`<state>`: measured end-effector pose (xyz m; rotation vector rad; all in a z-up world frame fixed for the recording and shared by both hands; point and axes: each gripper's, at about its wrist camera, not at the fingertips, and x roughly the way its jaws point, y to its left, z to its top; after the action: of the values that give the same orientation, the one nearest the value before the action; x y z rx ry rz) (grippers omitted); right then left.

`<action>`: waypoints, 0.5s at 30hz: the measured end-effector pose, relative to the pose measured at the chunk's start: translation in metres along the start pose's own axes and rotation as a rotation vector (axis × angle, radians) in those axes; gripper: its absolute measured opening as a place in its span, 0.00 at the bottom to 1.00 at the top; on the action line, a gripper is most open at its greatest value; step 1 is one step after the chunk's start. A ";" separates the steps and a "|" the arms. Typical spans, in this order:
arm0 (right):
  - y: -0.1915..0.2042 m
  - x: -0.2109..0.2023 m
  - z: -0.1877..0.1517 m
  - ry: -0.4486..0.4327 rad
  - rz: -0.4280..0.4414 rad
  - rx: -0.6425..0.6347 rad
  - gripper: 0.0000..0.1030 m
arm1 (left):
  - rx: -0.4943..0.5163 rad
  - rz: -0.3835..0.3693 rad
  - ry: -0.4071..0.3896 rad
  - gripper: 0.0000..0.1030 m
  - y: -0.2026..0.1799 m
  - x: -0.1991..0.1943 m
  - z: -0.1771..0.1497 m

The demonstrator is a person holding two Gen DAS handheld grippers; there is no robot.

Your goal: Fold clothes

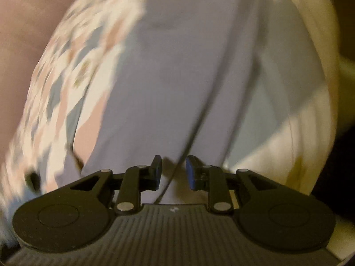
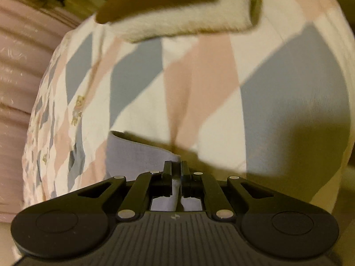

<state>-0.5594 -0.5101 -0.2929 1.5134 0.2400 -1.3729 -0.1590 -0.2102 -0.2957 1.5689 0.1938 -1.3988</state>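
A pale lavender garment (image 1: 177, 71) fills the left wrist view, lying over a bedsheet (image 1: 66, 84) with pink, grey and white diamonds. My left gripper (image 1: 174, 170) hovers open just above the garment, a dark seam line running between its blue pads (image 1: 157, 173). In the right wrist view my right gripper (image 2: 176, 173) is shut on a corner of the lavender garment (image 2: 137, 155), whose cloth shows pinched between the fingers and trails off to the left over the diamond sheet (image 2: 199, 84).
A fluffy white and brown item (image 2: 177, 15) lies at the top of the right wrist view. A pink ribbed surface (image 2: 20, 66) borders the sheet on the left. A cream cloth (image 1: 288, 146) lies beside the garment on the right in the left wrist view.
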 end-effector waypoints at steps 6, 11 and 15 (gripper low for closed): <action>0.013 -0.007 -0.001 -0.009 0.002 -0.113 0.06 | 0.205 0.095 -0.021 0.02 -0.011 0.007 -0.009; 0.027 -0.026 0.008 -0.002 0.027 -0.222 0.05 | 0.258 0.165 -0.048 0.02 -0.003 -0.023 -0.017; 0.023 -0.035 0.007 0.035 0.020 -0.230 0.05 | 0.268 0.178 -0.040 0.02 -0.005 -0.045 -0.022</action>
<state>-0.5584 -0.5099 -0.2506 1.3453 0.3908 -1.2579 -0.1622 -0.1707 -0.2644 1.7271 -0.1610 -1.3559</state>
